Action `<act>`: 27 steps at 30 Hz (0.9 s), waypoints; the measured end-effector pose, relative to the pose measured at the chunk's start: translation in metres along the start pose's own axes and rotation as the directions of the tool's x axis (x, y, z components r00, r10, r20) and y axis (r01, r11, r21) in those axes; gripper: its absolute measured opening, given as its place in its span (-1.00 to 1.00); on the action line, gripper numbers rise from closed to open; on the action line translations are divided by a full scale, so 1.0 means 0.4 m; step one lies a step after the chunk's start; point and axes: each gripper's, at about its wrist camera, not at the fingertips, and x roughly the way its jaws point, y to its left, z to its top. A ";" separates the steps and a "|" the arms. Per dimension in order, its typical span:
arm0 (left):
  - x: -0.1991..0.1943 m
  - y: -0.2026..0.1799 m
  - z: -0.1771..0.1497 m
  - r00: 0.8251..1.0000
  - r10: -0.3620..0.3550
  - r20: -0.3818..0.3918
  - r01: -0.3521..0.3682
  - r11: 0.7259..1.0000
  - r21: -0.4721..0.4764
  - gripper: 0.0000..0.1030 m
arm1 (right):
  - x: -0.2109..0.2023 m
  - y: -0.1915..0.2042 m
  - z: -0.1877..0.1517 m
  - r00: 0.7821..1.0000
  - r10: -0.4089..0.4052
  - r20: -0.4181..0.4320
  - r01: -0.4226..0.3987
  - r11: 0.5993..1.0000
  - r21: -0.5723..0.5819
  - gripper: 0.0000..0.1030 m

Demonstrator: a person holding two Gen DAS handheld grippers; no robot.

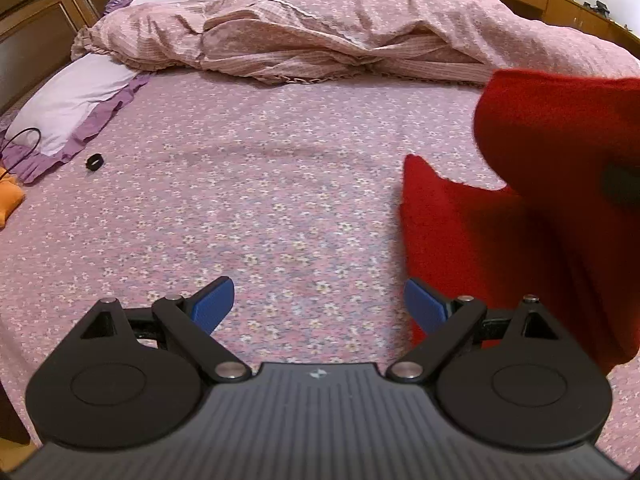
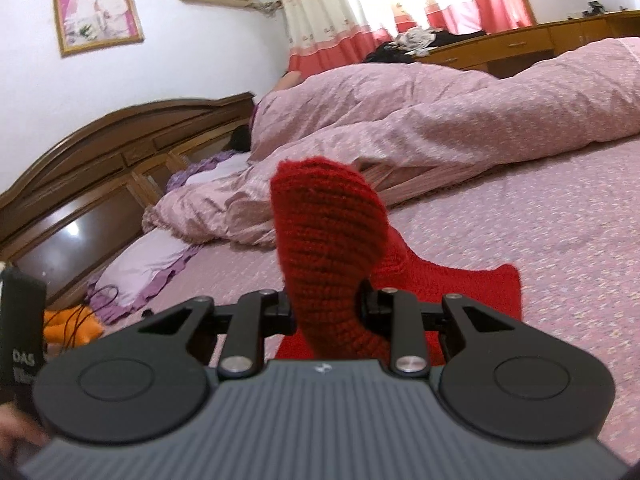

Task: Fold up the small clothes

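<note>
A small red knitted garment (image 2: 328, 240) is pinched in my right gripper (image 2: 326, 308), which is shut on it and lifts one part up off the bed while the rest trails on the sheet. In the left wrist view the same red garment (image 1: 520, 220) hangs at the right, partly raised. My left gripper (image 1: 320, 308) is open and empty, its blue pads (image 1: 214, 306) hovering over the pink floral sheet; its right pad sits just beside the garment's lower edge.
A rumpled pink duvet (image 1: 340, 28) lies across the far side of the bed. A lilac pillow (image 1: 72, 100), a black cable (image 1: 20, 144), an orange object (image 1: 8, 200) and a small black ring (image 1: 95, 161) lie at the left. A wooden headboard (image 2: 100, 168) stands behind.
</note>
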 end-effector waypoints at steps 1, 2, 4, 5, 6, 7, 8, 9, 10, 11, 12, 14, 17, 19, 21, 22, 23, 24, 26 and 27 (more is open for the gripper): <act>0.001 0.008 0.000 1.000 0.003 0.000 -0.003 1.000 -0.002 0.83 | 0.006 0.008 -0.007 1.000 0.006 -0.007 -0.006 1.000 -0.006 -0.43; 0.002 0.015 0.001 1.000 0.007 -0.001 -0.007 1.000 -0.006 0.83 | 0.011 0.016 -0.014 1.000 0.011 -0.014 -0.011 1.000 -0.012 -0.43; 0.002 0.030 -0.001 1.000 0.011 -0.001 -0.011 1.000 -0.021 0.83 | 0.024 0.032 -0.029 0.999 0.027 -0.029 -0.028 0.999 -0.024 -0.43; 0.003 0.037 -0.002 1.000 0.012 -0.002 -0.012 1.000 -0.026 0.83 | 0.031 0.039 -0.038 0.999 0.035 -0.038 -0.037 0.999 -0.029 -0.43; 0.004 0.044 -0.003 1.000 0.013 -0.002 -0.013 0.999 -0.029 0.83 | 0.035 0.045 -0.045 0.998 0.043 -0.046 -0.044 0.998 -0.034 -0.43; 0.004 0.051 -0.005 1.000 0.014 -0.001 -0.014 0.999 -0.031 0.83 | 0.041 0.051 -0.050 0.997 0.050 -0.052 -0.052 0.998 -0.040 -0.43; 0.004 0.057 -0.007 1.000 0.017 -0.001 -0.017 0.999 -0.032 0.83 | 0.048 0.059 -0.058 0.996 0.059 -0.062 -0.062 0.997 -0.050 -0.43; 0.004 0.062 -0.009 1.000 0.018 -0.002 -0.018 0.999 -0.033 0.83 | 0.053 0.067 -0.068 0.995 0.064 -0.073 -0.069 0.996 -0.061 -0.43; 0.005 0.070 -0.011 1.000 0.020 -0.003 -0.020 0.999 -0.036 0.83 | 0.060 0.073 -0.077 0.994 0.067 -0.083 -0.073 0.995 -0.069 -0.43; 0.005 0.076 -0.013 1.000 0.021 -0.003 -0.021 0.999 -0.039 0.83 | 0.068 0.080 -0.086 0.993 0.068 -0.094 -0.076 0.994 -0.075 -0.43; 0.005 0.082 -0.015 1.000 0.022 -0.003 -0.022 0.999 -0.042 0.83 | 0.077 0.083 -0.096 0.992 0.070 -0.108 -0.078 0.994 -0.079 -0.42; 0.003 0.094 -0.018 1.000 0.023 -0.001 -0.023 0.998 -0.050 0.83 | 0.090 0.089 -0.113 0.989 0.070 -0.132 -0.082 0.993 -0.086 -0.40; -0.004 0.110 -0.021 1.000 0.028 0.001 -0.027 0.998 -0.059 0.83 | 0.098 0.102 -0.132 0.987 0.061 -0.150 -0.078 0.991 -0.108 -0.33; -0.011 0.116 -0.018 1.000 0.028 0.006 -0.028 0.998 -0.063 0.83 | 0.098 0.117 -0.134 0.987 0.046 -0.154 -0.066 0.989 -0.130 -0.22; -0.026 0.121 -0.015 1.000 0.017 0.018 -0.015 0.998 -0.069 0.83 | 0.089 0.124 -0.135 0.984 0.062 -0.167 -0.084 0.989 -0.126 0.01; -0.035 0.122 -0.012 1.000 0.007 0.026 -0.005 0.997 -0.074 0.83 | 0.085 0.127 -0.134 0.982 0.076 -0.175 -0.098 0.988 -0.117 0.12; -0.045 0.123 -0.008 0.999 -0.004 0.034 0.007 0.997 -0.082 0.83 | 0.078 0.131 -0.136 0.979 0.089 -0.181 -0.110 0.987 -0.113 0.16; -0.054 0.123 -0.003 0.999 -0.014 0.042 0.018 0.996 -0.088 0.83 | 0.067 0.137 -0.138 0.978 0.097 -0.186 -0.120 0.986 -0.119 0.21; -0.076 0.119 0.007 0.997 -0.041 0.059 0.047 0.994 -0.098 0.83 | 0.043 0.146 -0.140 0.977 0.102 -0.185 -0.129 0.982 -0.141 0.22; -0.087 0.115 0.012 0.996 -0.055 0.067 0.061 0.993 -0.101 0.83 | 0.031 0.146 -0.138 0.977 0.108 -0.185 -0.136 0.980 -0.145 0.22</act>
